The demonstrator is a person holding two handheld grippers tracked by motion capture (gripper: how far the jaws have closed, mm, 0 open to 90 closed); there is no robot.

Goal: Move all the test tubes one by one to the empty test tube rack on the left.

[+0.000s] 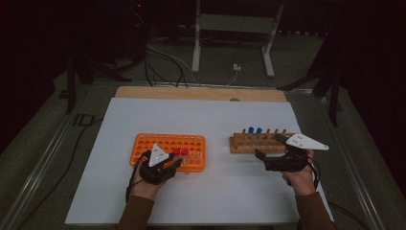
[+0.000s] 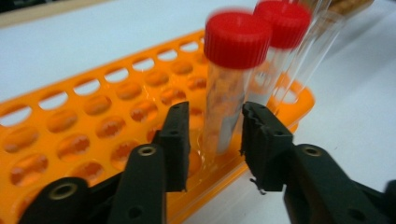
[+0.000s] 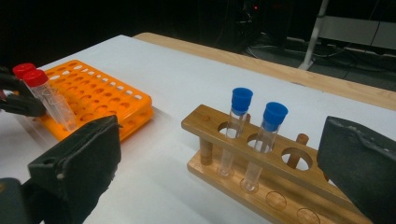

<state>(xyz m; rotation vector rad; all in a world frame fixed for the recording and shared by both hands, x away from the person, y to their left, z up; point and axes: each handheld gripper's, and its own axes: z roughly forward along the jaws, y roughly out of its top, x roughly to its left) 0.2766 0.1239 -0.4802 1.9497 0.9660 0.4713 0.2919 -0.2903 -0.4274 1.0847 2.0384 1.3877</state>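
Red-capped tube [image 2: 232, 84] | in orange rack [image 2: 84, 121], between left gripper [image 2: 215, 140] jaws | slightly parted, not gripping

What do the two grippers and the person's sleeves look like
Both the left gripper and the right gripper are black, each with two chunky black jaws with round metal-ringed pivot holes. Each carries a light grey three-cornered plate on top, dotted with small marks, and trails a thin black cable back past the wrist. The person wears brown sleeves.
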